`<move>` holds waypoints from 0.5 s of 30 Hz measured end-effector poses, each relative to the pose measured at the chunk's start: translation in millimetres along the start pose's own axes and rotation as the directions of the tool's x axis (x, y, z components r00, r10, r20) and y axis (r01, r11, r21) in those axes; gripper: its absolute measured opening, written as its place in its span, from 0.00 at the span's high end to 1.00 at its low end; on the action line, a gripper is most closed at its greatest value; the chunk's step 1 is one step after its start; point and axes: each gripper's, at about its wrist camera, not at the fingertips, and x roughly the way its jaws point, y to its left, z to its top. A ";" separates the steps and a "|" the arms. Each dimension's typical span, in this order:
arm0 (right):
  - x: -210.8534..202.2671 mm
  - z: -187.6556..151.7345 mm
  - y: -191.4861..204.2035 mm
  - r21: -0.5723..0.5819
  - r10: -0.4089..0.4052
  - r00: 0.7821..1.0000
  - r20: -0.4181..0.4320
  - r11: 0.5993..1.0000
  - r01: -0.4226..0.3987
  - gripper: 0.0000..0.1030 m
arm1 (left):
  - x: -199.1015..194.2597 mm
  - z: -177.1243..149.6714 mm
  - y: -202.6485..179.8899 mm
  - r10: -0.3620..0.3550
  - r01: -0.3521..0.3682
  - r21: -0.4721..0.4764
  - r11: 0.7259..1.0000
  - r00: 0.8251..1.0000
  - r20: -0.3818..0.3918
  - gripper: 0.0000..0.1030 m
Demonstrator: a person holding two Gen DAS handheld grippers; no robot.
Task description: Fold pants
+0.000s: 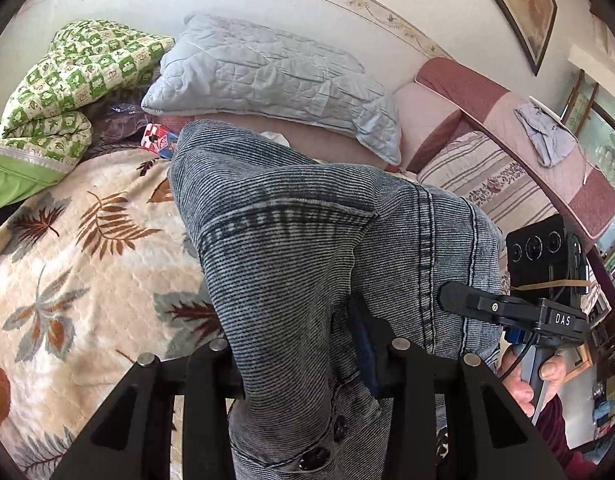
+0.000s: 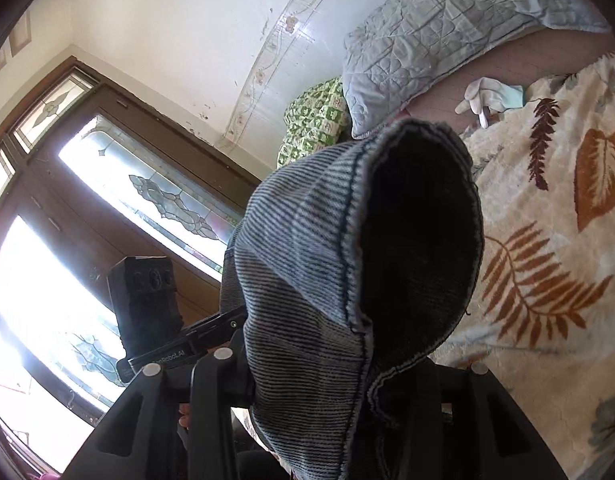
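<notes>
Grey-blue striped denim pants [image 1: 307, 220] hang bunched and lifted over the leaf-patterned blanket [image 1: 67, 260]. My left gripper [image 1: 303, 360] is shut on a fold of them near the dark fly buttons [image 1: 315, 456]. In the left wrist view the right gripper [image 1: 451, 296], held by a hand [image 1: 547, 372], pushes into the denim from the right. In the right wrist view my right gripper [image 2: 327, 372] is shut on the pants [image 2: 307, 260] beside a dark gaping opening [image 2: 419, 240]. The left gripper [image 2: 231, 324] reaches into the cloth from the left.
A light blue quilted pillow [image 1: 267, 76] and a green checked quilt [image 1: 67, 80] lie at the bed's far side. A pink striped cushion [image 1: 487, 176] stands to the right. A white glove [image 2: 483, 96] lies on the bed. Tall stained-glass windows [image 2: 147, 188] stand behind.
</notes>
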 end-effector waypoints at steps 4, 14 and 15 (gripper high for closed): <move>14.1 3.6 -24.1 0.050 0.008 1.000 -0.004 0.999 -0.007 0.59 | 23.8 2.8 16.3 0.027 -0.027 -0.027 0.999 1.000 -0.003 0.60; 81.4 5.3 -110.5 0.217 -0.071 0.991 -0.111 0.972 0.094 0.59 | 100.3 -8.1 69.7 0.126 -0.138 -0.094 0.986 0.983 -0.130 0.60; 84.9 5.1 -116.5 0.231 -0.072 0.991 -0.111 0.968 0.096 0.59 | 104.4 -9.2 73.4 0.140 -0.153 -0.094 0.984 0.981 -0.135 0.60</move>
